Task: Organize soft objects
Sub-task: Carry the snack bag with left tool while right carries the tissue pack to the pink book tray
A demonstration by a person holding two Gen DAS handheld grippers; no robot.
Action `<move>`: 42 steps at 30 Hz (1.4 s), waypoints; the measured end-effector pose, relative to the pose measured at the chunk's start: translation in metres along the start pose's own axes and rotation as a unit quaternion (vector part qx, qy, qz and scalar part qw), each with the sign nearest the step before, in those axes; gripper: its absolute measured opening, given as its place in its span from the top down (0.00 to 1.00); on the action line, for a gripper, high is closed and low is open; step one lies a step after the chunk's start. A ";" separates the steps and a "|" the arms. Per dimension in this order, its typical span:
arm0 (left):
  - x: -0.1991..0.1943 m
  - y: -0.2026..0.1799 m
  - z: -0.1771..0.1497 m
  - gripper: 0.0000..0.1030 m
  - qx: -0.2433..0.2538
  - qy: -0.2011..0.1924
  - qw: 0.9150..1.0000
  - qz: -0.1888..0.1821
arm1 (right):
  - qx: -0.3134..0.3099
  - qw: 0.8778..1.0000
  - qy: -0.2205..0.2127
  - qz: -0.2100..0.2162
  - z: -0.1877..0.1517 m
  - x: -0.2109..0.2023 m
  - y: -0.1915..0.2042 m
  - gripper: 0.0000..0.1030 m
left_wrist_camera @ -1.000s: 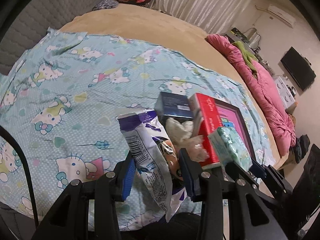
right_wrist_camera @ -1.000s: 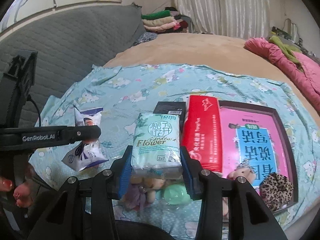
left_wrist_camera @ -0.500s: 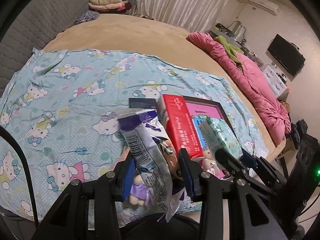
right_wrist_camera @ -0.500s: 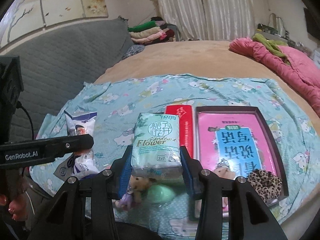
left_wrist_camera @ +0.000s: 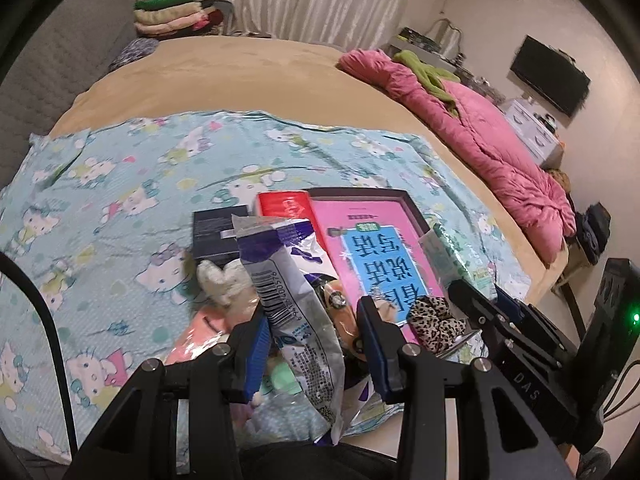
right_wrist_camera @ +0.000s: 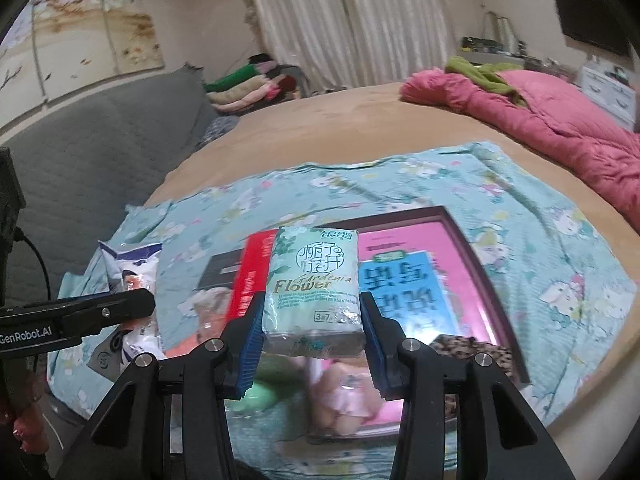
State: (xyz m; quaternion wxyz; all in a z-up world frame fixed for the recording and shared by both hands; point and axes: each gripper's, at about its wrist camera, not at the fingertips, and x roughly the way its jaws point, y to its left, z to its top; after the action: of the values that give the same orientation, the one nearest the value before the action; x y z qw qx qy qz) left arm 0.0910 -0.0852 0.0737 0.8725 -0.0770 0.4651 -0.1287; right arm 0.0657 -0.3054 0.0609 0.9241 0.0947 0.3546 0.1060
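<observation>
Gripping one snack bag (left_wrist_camera: 298, 300), the left gripper (left_wrist_camera: 312, 344) is clamped; the right gripper (right_wrist_camera: 312, 332) clasps one tissue pack (right_wrist_camera: 314, 280), one red box (right_wrist_camera: 250, 280) just beyond.

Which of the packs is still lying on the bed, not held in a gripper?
The red tissue pack, flat beside the pink book; the green pack and snack bag are gripped.

Your left gripper (left_wrist_camera: 316, 344) had matt black plastic arms with ribbed blue pads, pinching a glossy, crinkled plastic snack bag (left_wrist_camera: 292, 288). Your right gripper (right_wrist_camera: 314, 340), same build with bright metal screws, clamped a tissue pack (right_wrist_camera: 314, 280) in shiny plastic film. Below both tools: matt printed cotton sheet (left_wrist_camera: 120, 184). Ahead of your right fingers, a glossy pink book cover (right_wrist_camera: 420, 280); beside it, a fuzzy leopard-print cloth scrunchie (left_wrist_camera: 434, 320).
</observation>
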 end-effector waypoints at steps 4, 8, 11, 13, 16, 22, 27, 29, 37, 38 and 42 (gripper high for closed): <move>0.011 -0.018 0.005 0.59 0.019 0.005 1.000 -0.001 | 0.017 1.000 -0.003 -0.017 0.001 -0.003 -0.023 0.55; 0.026 -0.034 0.007 0.59 0.034 0.017 0.999 -0.006 | 0.027 0.999 -0.003 -0.035 -0.002 -0.003 -0.041 0.55; 0.036 -0.043 0.007 0.59 0.039 0.028 0.999 -0.012 | 0.036 0.998 -0.003 -0.045 -0.003 -0.002 -0.054 0.55; 0.044 -0.052 0.005 0.59 0.050 0.035 0.998 -0.011 | 0.044 0.998 0.000 -0.049 -0.005 -0.001 -0.062 0.55; 0.054 -0.061 0.003 0.59 0.059 0.045 0.997 -0.016 | 0.049 0.997 0.005 -0.054 -0.008 0.001 -0.069 0.55; 0.071 -0.077 -0.003 0.59 0.076 0.060 0.995 -0.030 | 0.053 0.996 0.013 -0.066 -0.013 0.006 -0.080 0.55; 0.087 -0.094 -0.009 0.59 0.088 0.077 0.992 -0.047 | 0.053 0.994 0.020 -0.088 -0.015 0.009 -0.091 0.55; 0.095 -0.102 -0.014 0.59 0.097 0.084 0.990 -0.052 | 0.056 0.993 0.026 -0.101 -0.017 0.010 -0.097 0.55; 0.128 -0.125 -0.029 0.59 0.124 0.111 0.984 -0.058 | 0.068 0.989 0.047 -0.119 -0.028 0.019 -0.116 0.55; 0.131 -0.126 -0.030 0.59 0.125 0.112 0.984 -0.059 | 0.068 0.989 0.048 -0.119 -0.029 0.019 -0.118 0.55; 0.145 -0.130 -0.033 0.59 0.130 0.121 0.982 -0.058 | 0.068 0.989 0.052 -0.117 -0.032 0.023 -0.120 0.55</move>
State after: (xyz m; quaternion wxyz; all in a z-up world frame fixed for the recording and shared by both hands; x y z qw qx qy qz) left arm 0.1211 -0.2523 -0.0263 0.8032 0.0270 0.5416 -0.2468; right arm 0.0764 -0.4113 -0.0069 0.9018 0.1092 0.4175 -0.0224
